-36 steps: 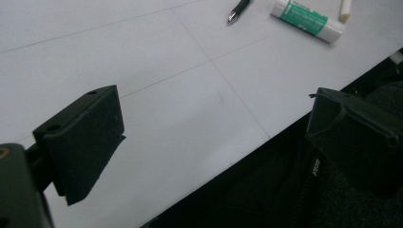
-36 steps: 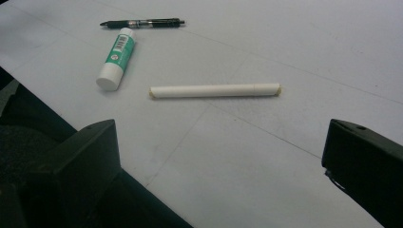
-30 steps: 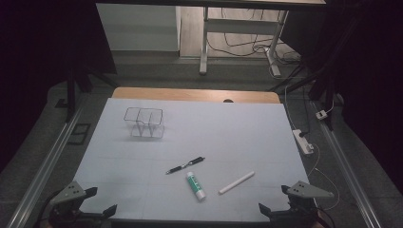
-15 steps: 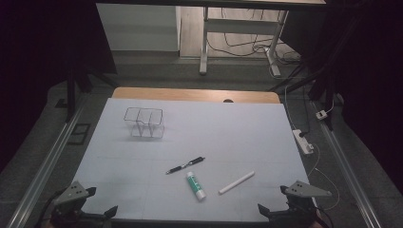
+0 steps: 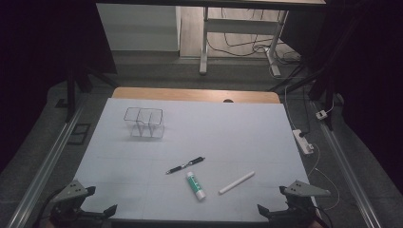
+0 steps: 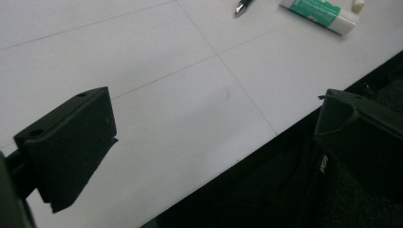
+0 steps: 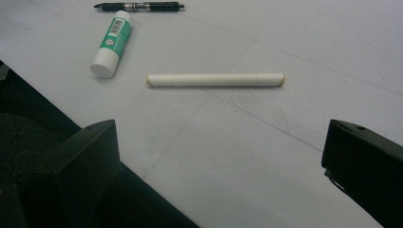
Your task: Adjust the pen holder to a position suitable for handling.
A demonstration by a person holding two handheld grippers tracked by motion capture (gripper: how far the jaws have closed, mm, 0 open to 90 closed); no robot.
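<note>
I've got both grippers parked low at the near edge of the table (image 5: 142, 95). My left gripper (image 5: 95, 213) sits at the near left corner, its jaws spread wide with nothing between them; in the left gripper view I see bare white sheet and the table's dark front edge in the gap. My right gripper (image 5: 273, 213) sits at the near right corner, jaws just as wide apart and empty, its grey plate up top.

Looking along the right gripper's jaws, the white stick (image 7: 216, 80) lies flat just ahead, clear of both jaws. In the high view it lies at a slant, near the front right of the sheet. Left of it, close but apart, lies the glue stick (image 5: 196, 185), white with a green label; I see a barcode on that label in the right gripper view, but the writing is too small for me to read. The pen (image 5: 185, 165), black, lies just beyond the glue stick, also at a slant. A clear bin (image 5: 144, 122) with two compartments stands well back on the left, empty as far as I can tell.

The sheet is white with faint grid lines, over a wooden top that shows at the far edge. The room is dim; a power strip (image 5: 304, 141) lies on the floor at right, and cables trail under a desk frame beyond.
</note>
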